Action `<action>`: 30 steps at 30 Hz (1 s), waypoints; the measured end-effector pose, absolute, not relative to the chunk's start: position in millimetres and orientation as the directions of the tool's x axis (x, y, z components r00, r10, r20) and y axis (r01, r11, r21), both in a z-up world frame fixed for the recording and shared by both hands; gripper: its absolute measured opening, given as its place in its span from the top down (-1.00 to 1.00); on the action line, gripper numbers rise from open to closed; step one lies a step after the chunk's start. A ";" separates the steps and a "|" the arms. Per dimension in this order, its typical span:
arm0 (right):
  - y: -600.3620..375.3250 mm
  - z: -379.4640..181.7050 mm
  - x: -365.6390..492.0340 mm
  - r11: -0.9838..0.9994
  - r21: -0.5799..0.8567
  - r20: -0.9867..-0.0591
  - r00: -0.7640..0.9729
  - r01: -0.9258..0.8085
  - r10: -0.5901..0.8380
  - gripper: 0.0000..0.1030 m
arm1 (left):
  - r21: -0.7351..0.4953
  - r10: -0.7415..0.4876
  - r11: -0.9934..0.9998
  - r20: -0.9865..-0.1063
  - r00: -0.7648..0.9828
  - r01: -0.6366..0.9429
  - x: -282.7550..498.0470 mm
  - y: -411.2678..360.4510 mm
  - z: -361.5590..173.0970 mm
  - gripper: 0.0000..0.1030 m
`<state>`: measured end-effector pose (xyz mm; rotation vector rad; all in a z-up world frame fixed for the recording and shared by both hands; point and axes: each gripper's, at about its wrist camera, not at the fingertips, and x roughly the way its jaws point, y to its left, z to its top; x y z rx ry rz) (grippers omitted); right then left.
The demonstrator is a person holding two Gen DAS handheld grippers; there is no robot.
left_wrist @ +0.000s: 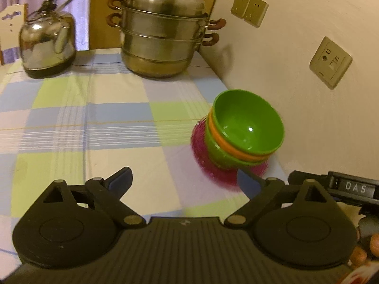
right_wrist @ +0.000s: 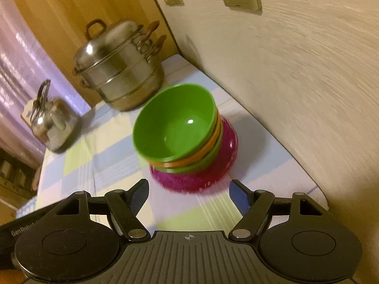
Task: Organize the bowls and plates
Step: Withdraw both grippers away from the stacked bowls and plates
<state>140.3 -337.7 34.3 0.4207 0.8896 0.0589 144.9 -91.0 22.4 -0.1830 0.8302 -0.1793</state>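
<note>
both grippers sit nearest the lens, nothing between the fingers on either. left gripper (left_wrist: 183,181) has its fingers spread wide over bare checked cloth, right gripper (right_wrist: 188,193) also spread, a bit less wide, and its fingers sit just short of the pink plate's near rim, not touching as far as i can tell. frames are motion-blurred so fine contact is hard to read.

task things: stack of bowls (right_wrist: 176,132), green on top, orange rim under it, another green under that, all nested and sitting in a pink plate (right_wrist: 189,179). stack stands on the desk (left_wrist: 94,123) near its right edge, close beside the wall (left_wrist: 308,94). in the left wrist view the stack (left_wrist: 246,130) is ahead and to the right of the fingers, plate (left_wrist: 201,153) under it. stack looks tilted but the fisheye may cause that, can't say.

steamer pot (left_wrist: 163,35) and kettle (left_wrist: 47,42) stand at the far end, well apart from the stack.

judgement: stacking looks done or nearly done, both grippers free of it. to do this step well: clear the fingers straight off without clipping the plate rim or the top bowl, mind the wall side and the desk edge. if the stack does lean, square it with a light nudge rather than a regrip.
</note>
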 end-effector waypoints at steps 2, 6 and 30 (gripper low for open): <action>-331.7 34.9 128.8 0.928 0.355 -0.745 0.634 0.113 0.208 -0.45 | -0.212 -0.213 0.973 -0.706 0.675 0.085 132.0 -88.7 24.4 -0.87; -323.3 34.0 105.9 0.937 0.332 -0.748 0.635 0.105 0.194 -0.45 | -0.176 -0.180 0.981 -0.701 0.690 0.077 109.1 -85.0 26.5 -0.91; -294.4 32.2 18.9 0.976 0.216 -0.733 0.665 0.023 0.146 -0.46 | -0.122 -0.126 0.991 -0.719 0.683 0.054 26.3 -72.4 20.2 -0.92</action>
